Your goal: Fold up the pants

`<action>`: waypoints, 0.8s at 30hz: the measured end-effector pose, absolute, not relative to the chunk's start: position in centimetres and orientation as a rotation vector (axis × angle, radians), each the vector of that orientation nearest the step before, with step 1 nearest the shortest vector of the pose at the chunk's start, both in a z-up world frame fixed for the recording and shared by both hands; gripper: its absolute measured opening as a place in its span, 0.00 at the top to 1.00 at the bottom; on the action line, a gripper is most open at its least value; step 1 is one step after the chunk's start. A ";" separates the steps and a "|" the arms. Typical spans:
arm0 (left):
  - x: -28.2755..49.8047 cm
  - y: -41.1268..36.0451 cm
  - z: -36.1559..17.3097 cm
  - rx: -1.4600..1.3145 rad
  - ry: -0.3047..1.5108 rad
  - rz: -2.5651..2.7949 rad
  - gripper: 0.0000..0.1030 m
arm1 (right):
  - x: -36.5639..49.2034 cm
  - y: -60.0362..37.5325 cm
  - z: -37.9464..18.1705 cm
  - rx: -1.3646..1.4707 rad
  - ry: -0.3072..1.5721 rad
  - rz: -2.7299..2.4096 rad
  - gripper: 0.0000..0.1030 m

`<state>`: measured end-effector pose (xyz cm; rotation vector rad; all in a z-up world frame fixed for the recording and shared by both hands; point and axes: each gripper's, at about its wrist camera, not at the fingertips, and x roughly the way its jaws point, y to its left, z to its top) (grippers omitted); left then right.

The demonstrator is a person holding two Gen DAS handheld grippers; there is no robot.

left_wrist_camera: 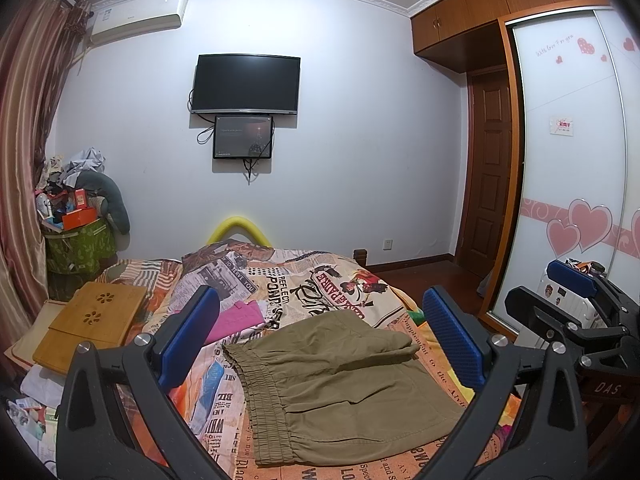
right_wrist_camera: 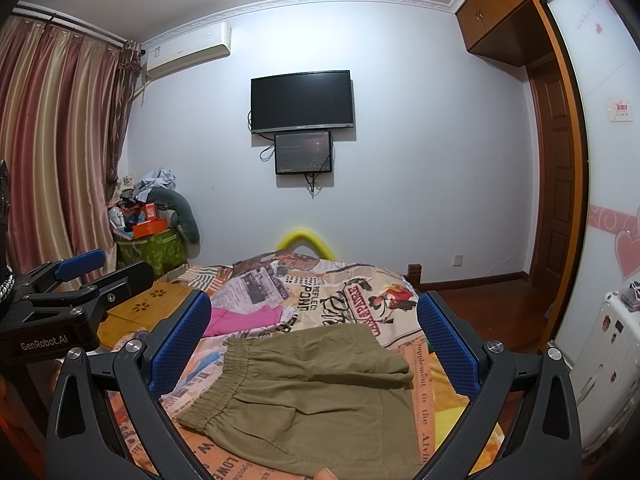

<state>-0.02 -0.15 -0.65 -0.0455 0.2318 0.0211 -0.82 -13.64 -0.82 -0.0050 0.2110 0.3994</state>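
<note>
From the left wrist view, our left claw (left_wrist_camera: 316, 340) hangs with its blue pads wide apart above the bed (left_wrist_camera: 360, 280), gripping nothing. The olive-green pants (left_wrist_camera: 340, 384) lie flat on the printed bedspread, elastic waistband to the left, already doubled into a compact rectangle, so we judge the folding largely done.

From the right wrist view, our right claw (right_wrist_camera: 314, 344) is likewise spread and empty over the pants (right_wrist_camera: 312, 396). Perhaps one more fold or some smoothing remains.
</note>
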 end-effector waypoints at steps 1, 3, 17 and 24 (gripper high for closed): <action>0.0 -0.1 -0.6 -0.046 0.232 0.022 0.00 | -0.8 -13.6 -0.8 -0.005 0.211 0.400 0.01; 0.0 -0.1 -0.6 -0.046 0.231 0.021 0.00 | -0.8 -13.7 -0.8 -0.005 0.211 0.400 0.01; 0.0 -0.1 -0.5 -0.047 0.232 0.022 0.00 | -0.9 -13.7 -0.6 -0.003 0.211 0.401 0.01; 0.6 0.1 -0.8 -0.045 0.246 0.029 0.00 | -0.5 -13.5 -1.1 -0.004 0.216 0.395 0.01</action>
